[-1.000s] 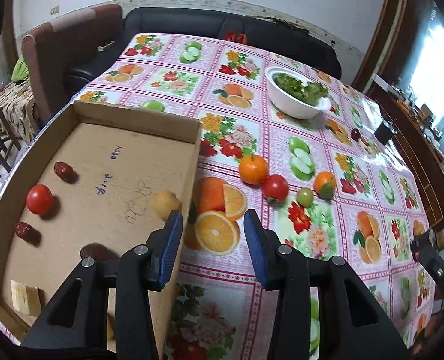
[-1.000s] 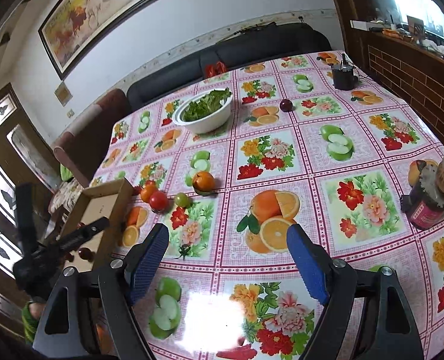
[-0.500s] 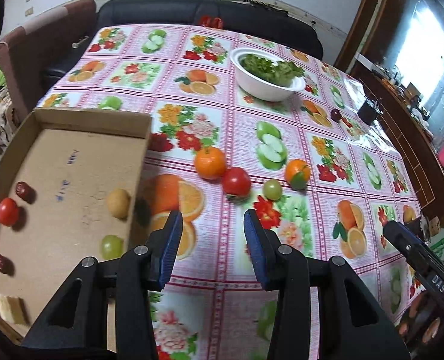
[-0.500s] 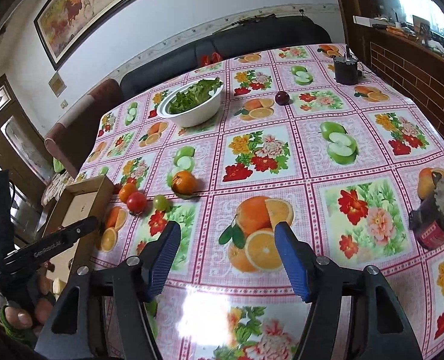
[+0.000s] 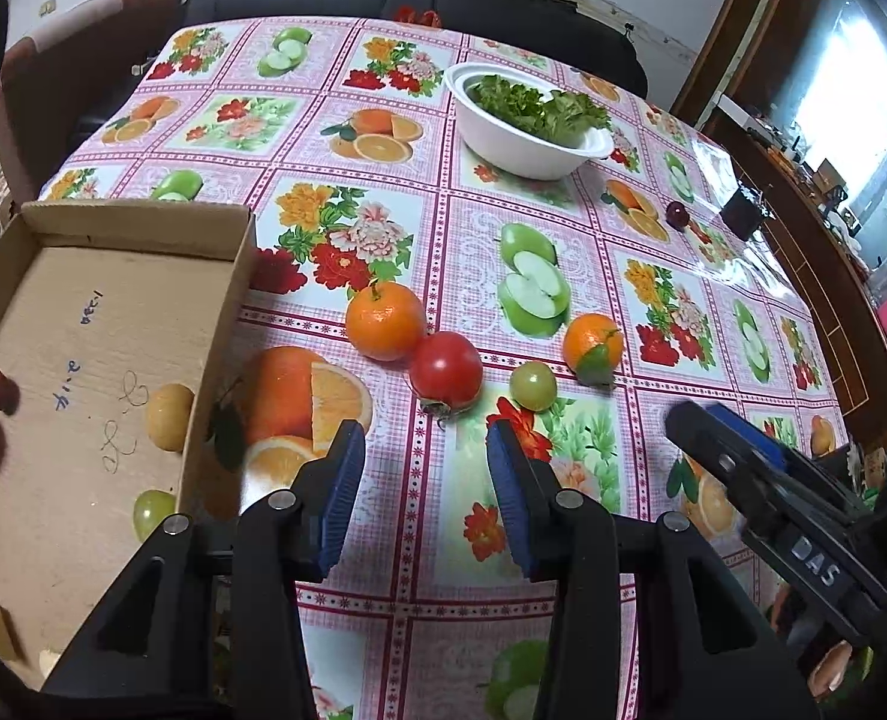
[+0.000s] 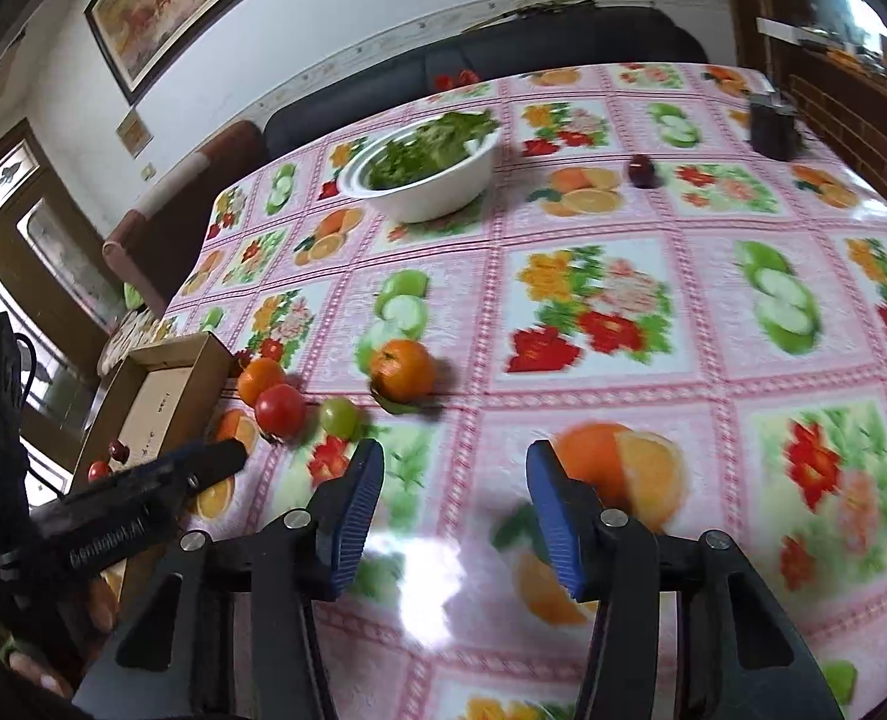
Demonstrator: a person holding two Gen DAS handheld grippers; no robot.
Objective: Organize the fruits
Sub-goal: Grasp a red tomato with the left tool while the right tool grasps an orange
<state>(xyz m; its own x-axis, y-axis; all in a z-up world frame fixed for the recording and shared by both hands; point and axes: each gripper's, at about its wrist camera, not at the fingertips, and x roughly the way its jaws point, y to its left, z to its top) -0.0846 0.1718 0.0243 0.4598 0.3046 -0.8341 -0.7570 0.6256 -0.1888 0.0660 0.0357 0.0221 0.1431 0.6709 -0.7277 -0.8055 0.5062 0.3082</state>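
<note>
Above tablecloth, left claw angled down, empty; right claw closing, seemingly empty

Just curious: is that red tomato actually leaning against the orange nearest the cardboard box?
Touching. In the left wrist view the tomato and the orange meet with no tablecloth between them.

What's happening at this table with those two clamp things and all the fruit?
A person is sorting fruit into a cardboard box with a handheld gripper in each hand. Both the left gripper and the right gripper are empty; the right one's jaws have just been closing with nothing between them. A few small fruits already lie in the box. Two oranges, a tomato and a green grape wait on the tablecloth.
</note>
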